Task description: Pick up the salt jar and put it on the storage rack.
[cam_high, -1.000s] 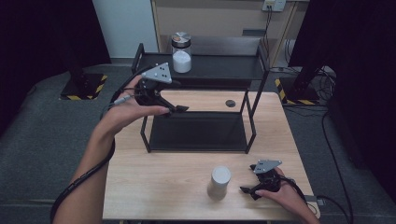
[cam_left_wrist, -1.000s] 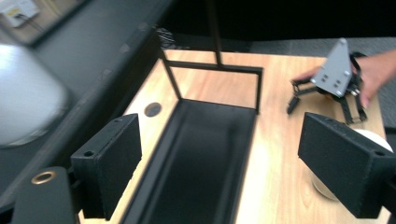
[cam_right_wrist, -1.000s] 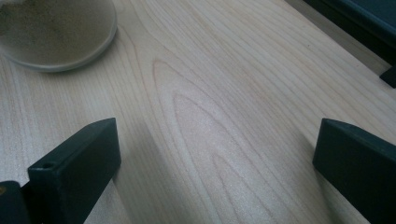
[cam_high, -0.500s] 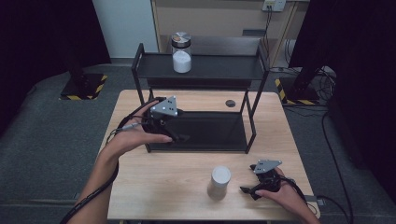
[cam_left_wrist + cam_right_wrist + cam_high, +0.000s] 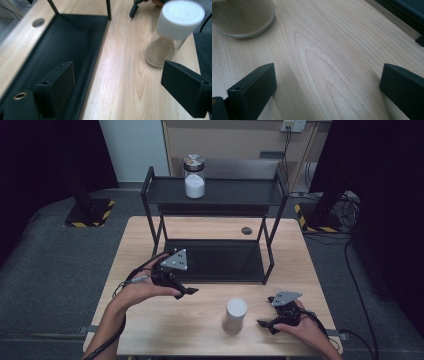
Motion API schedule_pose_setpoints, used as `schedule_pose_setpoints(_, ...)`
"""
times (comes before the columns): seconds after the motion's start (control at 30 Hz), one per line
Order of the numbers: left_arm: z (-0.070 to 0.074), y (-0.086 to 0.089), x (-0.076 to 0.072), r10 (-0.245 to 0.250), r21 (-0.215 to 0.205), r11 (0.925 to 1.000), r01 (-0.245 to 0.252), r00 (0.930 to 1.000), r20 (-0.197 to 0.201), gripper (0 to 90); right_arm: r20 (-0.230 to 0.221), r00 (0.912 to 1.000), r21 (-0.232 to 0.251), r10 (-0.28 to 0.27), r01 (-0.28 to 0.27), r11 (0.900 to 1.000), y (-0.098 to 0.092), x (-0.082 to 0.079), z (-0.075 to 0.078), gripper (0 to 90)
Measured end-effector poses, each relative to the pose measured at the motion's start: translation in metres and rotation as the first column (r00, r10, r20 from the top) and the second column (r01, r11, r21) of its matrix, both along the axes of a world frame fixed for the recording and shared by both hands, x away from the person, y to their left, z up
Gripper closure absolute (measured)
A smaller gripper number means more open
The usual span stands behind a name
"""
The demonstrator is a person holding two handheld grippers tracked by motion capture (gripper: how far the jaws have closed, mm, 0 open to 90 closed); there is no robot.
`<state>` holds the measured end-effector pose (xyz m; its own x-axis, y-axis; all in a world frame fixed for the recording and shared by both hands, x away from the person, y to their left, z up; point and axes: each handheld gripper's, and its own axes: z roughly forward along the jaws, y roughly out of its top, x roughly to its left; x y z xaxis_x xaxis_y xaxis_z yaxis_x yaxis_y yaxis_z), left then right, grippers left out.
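The left gripper (image 5: 186,291) hung low over the pale wooden table (image 5: 150,330), just in front of the black metal shelf rack (image 5: 270,250). Its black jaws stood apart with nothing between them, and they had just been opening a little wider. They pointed to the right, toward the small clear jar with a white lid and brown powder in the bottom (image 5: 235,314).

That small jar stood upright on the table, so its long side ran straight up and down. From the left gripper it lay to the right and a little nearer the person, a short way off and not touching. In the left gripper view the jar (image 5: 172,32) stood ahead, past the right-hand jaw, so the jaws were not yet lined up around it.

The right gripper (image 5: 265,324) rested on the table just to the right of the jar, nearer to it than the left one was. Its jaws were wide open too, with bare wood between them. In the right gripper view the bottom of the jar (image 5: 242,18) sat ahead and off to one side.

I think either gripper would need to slide sideways to get the jar between its jaws, and the right one had less far to go.

Up on the top shelf behind stood a bigger glass jar with a silver lid and white powder (image 5: 194,176).
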<state>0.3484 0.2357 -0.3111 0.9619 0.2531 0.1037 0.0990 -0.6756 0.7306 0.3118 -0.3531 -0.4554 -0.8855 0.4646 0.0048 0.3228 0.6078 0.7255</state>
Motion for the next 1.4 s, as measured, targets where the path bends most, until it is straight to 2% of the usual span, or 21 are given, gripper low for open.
schedule_pose_setpoints(0.33,-0.053,0.012,-0.016,0.037,-0.044,0.9982,-0.040,0.9980,-0.052,9.9,-0.001,1.0000,0.001,-0.006,0.006,1.000,0.000,-0.002,0.000,2.1)
schedule_pose_setpoints(0.67,-0.091,0.026,-0.030,0.056,-0.091,0.9940,-0.062,0.9965,-0.062,9.4,-0.001,1.0000,0.002,-0.007,0.007,1.000,0.000,-0.002,0.000,2.3)
schedule_pose_setpoints(0.83,-0.103,0.031,-0.036,0.073,-0.090,0.9928,-0.079,0.9946,-0.074,9.0,-0.001,1.0000,0.002,-0.008,0.008,1.000,0.000,-0.003,0.000,2.4)
schedule_pose_setpoints(1.0,-0.113,0.033,-0.038,0.064,-0.081,0.9942,-0.071,0.9944,-0.084,8.7,0.001,1.0000,0.001,-0.006,0.006,1.000,0.000,-0.003,0.000,2.5)
schedule_pose_setpoints(1.4,-0.123,0.033,-0.036,0.059,-0.062,0.9960,-0.065,0.9935,-0.097,8.2,0.000,1.0000,0.002,-0.003,0.003,1.000,0.000,-0.005,0.000,2.4)
